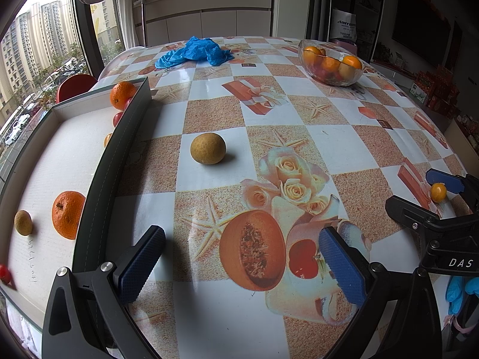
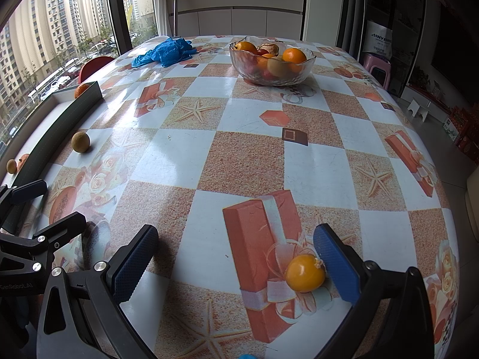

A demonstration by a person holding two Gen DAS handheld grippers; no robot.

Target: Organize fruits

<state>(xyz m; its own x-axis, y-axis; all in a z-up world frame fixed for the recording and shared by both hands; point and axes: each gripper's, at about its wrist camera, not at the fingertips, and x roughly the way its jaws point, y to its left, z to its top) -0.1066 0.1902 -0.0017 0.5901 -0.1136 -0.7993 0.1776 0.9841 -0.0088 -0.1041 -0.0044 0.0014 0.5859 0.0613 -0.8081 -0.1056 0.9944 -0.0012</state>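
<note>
Your left gripper (image 1: 241,264) hangs low over the table (image 1: 329,137), jaws wide apart, nothing between them. Ahead of it a brown round fruit (image 1: 208,148) sits alone on the cloth, just right of the box (image 1: 116,161) wall, apart from both pads.

Inside the box: a big orange (image 1: 68,214) near the wall, a small brown fruit (image 1: 23,222) beside it on the left, another orange (image 1: 122,95) at the far corner, small red fruits (image 1: 118,118) along the wall, partly hidden. One red fruit (image 1: 4,272) at the near left edge.

Your right gripper (image 2: 236,264) also has jaws spread wide. A small yellow-orange fruit (image 2: 304,272) lies on the table between them, touching or just beside the right pad, well apart from the left pad; not clamped.

Glass bowl (image 2: 271,59) at the far side holds oranges and other fruit. Blue gloves (image 2: 163,51) are bunched at the far left of the table.
</note>
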